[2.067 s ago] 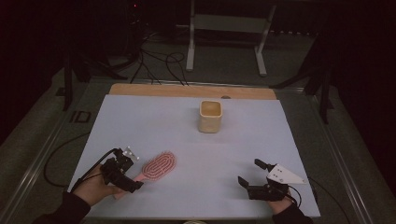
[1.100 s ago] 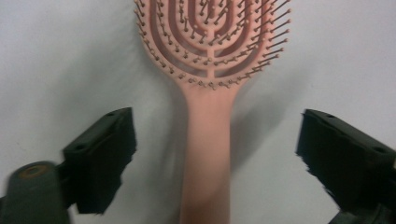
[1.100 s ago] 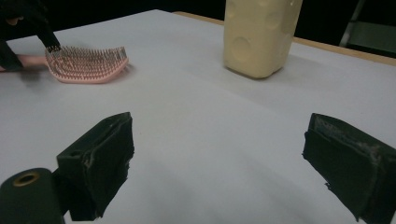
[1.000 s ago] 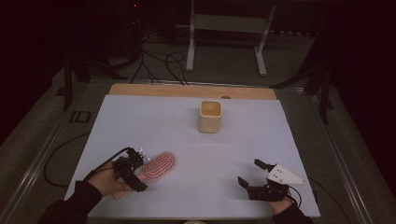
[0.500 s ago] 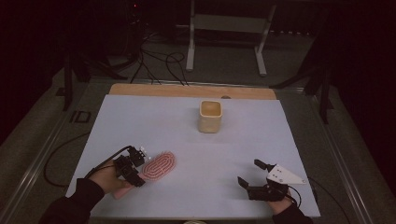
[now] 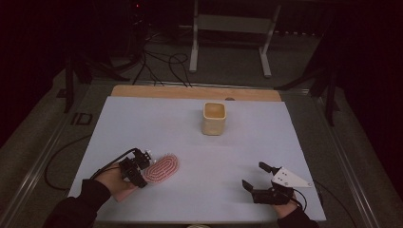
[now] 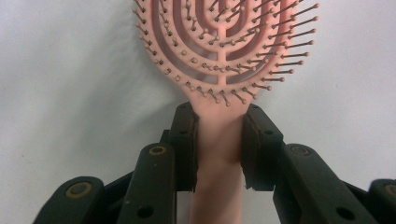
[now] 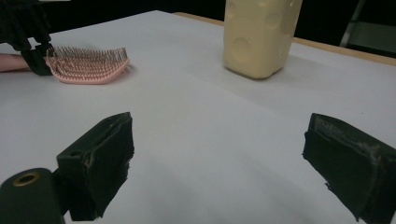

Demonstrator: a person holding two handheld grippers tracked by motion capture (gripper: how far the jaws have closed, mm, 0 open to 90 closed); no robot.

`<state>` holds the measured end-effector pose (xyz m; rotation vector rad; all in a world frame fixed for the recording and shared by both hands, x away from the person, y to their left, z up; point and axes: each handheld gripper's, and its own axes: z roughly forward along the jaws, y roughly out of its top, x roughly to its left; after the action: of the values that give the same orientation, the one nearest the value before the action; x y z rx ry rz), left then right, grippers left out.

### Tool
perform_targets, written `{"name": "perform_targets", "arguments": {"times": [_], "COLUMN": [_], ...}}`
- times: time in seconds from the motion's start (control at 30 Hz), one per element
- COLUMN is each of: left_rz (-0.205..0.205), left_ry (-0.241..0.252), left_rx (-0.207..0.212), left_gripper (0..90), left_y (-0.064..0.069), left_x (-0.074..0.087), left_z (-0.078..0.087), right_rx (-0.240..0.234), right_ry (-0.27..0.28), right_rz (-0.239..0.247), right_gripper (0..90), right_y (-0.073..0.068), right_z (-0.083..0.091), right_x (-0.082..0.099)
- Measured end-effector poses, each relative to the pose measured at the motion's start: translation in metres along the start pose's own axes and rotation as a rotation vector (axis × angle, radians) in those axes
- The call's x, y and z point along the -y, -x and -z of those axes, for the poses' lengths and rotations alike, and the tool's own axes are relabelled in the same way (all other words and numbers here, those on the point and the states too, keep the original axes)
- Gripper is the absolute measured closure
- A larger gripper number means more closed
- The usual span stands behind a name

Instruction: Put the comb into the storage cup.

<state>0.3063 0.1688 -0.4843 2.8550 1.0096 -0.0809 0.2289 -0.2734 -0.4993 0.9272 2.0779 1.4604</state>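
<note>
Pink oval plastic hairbrush (image 6: 162,167) lies bristles-up, lower left of high view, on white table sheet (image 6: 190,137). Left gripper (image 6: 138,167) jaws just been closing, pads now clamp brush neck below head. Left gripper view shows pad contact (image 7: 218,140). Right gripper (image 6: 256,176), lower right, jaws wide apart, nothing between. Right gripper view shows cream square plastic cup (image 8: 259,35) dimpled sides.
</note>
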Motion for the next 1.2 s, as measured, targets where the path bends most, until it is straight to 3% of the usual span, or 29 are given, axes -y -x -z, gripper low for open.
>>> {"name": "perform_targets", "arguments": {"times": [0.27, 0.37, 0.53, 0.67, 0.97, 1.2], "left_rz": [-0.010, -0.014, 0.000, -0.013, 0.010, 0.001], "left_ry": [-0.003, 0.018, 0.054, 0.078, 0.181, 0.262], "left_rx": [-0.004, -0.023, -0.024, -0.020, -0.019, -0.018], "left_gripper": [71.3, 71.4, 71.5, 71.6, 71.6, 71.5], "left_y": [0.000, 0.003, 0.004, 0.006, 0.006, 0.011], "left_x": [0.000, 0.002, 0.006, 0.005, 0.004, 0.000], "left_z": [0.000, 0.000, 0.001, 0.006, 0.024, 0.036], "right_rx": [-0.003, -0.001, 0.001, 0.000, -0.003, -0.002], "right_ry": [-0.001, 0.001, 0.001, 0.001, 0.001, -0.001], "right_rz": [0.011, 0.002, -0.001, 0.006, -0.007, -0.001], "right_gripper": [8.5, 8.5, 8.5, 8.5, 8.5, 8.5], "right_y": [-0.001, 0.000, 0.000, 0.000, 0.001, 0.000], "right_z": [0.000, 0.000, 0.000, 0.000, 0.000, 0.000], "right_x": [0.000, 0.000, 0.000, 0.000, 0.001, 0.000]}}
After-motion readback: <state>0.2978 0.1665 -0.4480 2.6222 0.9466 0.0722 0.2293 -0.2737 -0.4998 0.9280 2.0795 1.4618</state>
